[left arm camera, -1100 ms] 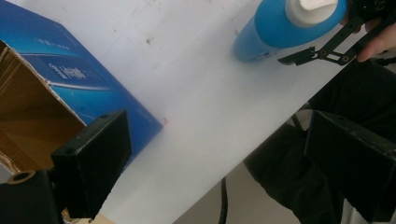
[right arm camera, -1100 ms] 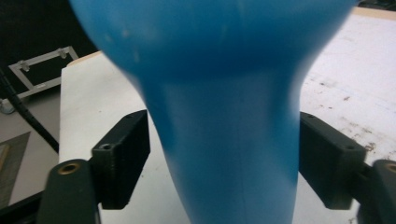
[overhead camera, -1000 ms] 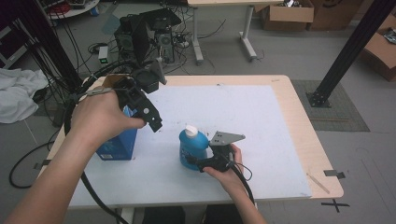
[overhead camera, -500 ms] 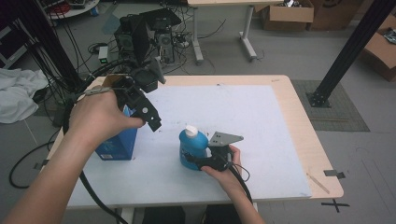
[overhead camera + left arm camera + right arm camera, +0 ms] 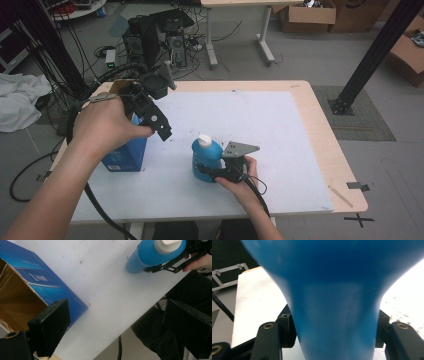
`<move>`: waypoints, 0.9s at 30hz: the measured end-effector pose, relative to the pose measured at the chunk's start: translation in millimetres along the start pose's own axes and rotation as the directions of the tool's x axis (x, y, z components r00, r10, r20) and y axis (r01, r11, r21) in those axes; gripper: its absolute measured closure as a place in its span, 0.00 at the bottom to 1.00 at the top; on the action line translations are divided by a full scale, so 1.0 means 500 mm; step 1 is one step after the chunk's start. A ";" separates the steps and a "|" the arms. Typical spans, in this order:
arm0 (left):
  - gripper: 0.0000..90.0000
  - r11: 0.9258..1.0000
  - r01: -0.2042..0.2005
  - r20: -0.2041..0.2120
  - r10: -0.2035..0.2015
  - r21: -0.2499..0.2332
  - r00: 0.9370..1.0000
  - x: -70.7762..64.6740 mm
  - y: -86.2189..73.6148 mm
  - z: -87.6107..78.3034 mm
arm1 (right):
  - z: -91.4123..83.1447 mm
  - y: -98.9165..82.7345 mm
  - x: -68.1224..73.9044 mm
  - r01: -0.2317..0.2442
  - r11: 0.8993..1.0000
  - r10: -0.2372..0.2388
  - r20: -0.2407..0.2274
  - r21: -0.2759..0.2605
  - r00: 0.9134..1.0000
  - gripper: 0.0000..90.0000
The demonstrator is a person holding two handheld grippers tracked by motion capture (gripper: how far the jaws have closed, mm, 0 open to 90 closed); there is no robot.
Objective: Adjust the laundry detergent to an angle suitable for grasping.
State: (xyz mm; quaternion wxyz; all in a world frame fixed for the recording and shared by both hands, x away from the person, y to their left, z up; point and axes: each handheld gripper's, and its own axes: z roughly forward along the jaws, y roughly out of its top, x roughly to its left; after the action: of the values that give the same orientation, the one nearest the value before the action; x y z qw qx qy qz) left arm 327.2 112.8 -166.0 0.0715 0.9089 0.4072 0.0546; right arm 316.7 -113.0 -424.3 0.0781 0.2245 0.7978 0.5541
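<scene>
A blue bottle (image 5: 206,159) with a white cap stands upright on the white sheet near the table's front. My right gripper (image 5: 204,169) comes at its lower body from the right. Its jaws have just been closing and now press on both sides of the bottle (image 5: 332,302). My left gripper (image 5: 162,131) hovers above the table to the left, jaws wide open with nothing between them. Below it stands a blue carton (image 5: 125,152) with its top open, showing a brown inside (image 5: 15,305). The bottle (image 5: 152,255) lies farther off in the left gripper view.
A white sheet (image 5: 270,125) covers most of the wooden table (image 5: 325,140). Black cables trail from both grippers off the front and left edges. On the floor behind are a computer tower (image 5: 150,35), cardboard boxes and a black frame post (image 5: 370,55).
The right gripper's jaws have drawn in against the bottle's lower body. Both hands and the carton keep their places.
</scene>
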 end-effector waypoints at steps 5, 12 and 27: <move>0.09 1.000 0.000 -0.002 0.000 -0.001 1.000 0.001 -0.001 -0.004 | 0.000 0.002 0.002 0.027 1.000 -0.027 0.012 0.006 1.000 0.46; 0.10 1.000 0.002 -0.001 -0.002 0.001 1.000 0.002 -0.004 -0.002 | 0.001 0.006 0.009 0.049 0.999 -0.049 0.035 0.012 0.998 0.47; 0.10 1.000 -0.001 -0.001 0.001 0.001 1.000 0.005 -0.008 -0.004 | 0.003 0.020 -0.005 0.076 0.996 -0.076 -0.001 0.047 0.997 0.48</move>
State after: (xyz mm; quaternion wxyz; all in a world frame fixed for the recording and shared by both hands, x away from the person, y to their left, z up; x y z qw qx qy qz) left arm 325.6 117.8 -164.5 0.0711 0.9090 0.4069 0.0547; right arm 322.3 -109.7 -415.9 0.0939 0.1961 0.8184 0.5319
